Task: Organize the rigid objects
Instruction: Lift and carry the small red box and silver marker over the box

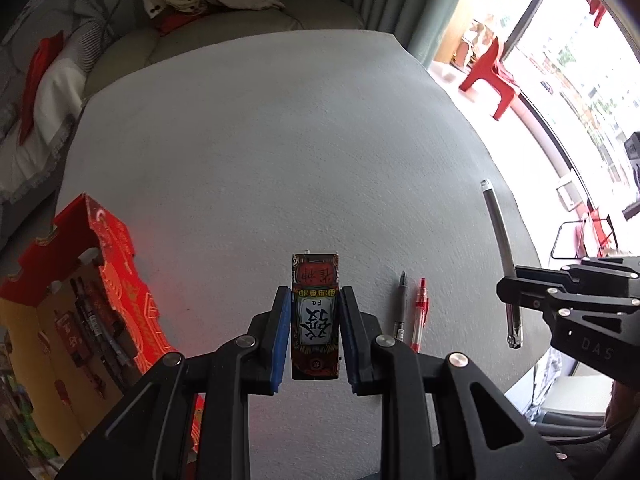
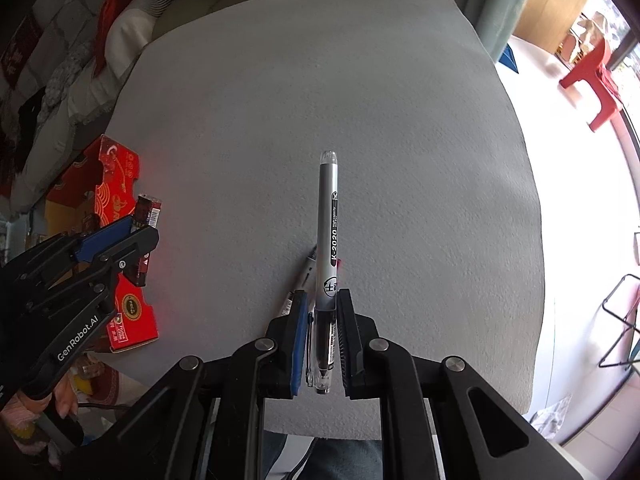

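While the left gripper (image 1: 314, 334) has its jaws pressed on both sides of a small card pack (image 1: 315, 316) with big black letters on it, the right gripper (image 2: 323, 340) has its jaws shut tight on a gray pen (image 2: 328, 240) marked K-2020. The gray pen points away over the white bench (image 2: 360, 100). On the bench, just right of the card pack, lie a thin gray pen (image 1: 401, 308) and a red pen (image 1: 420, 314), side by side. At the left edge of the bench stands an open red box (image 1: 108, 280) with some things inside. Far off, outside the window, sits a red chair (image 1: 490, 76).
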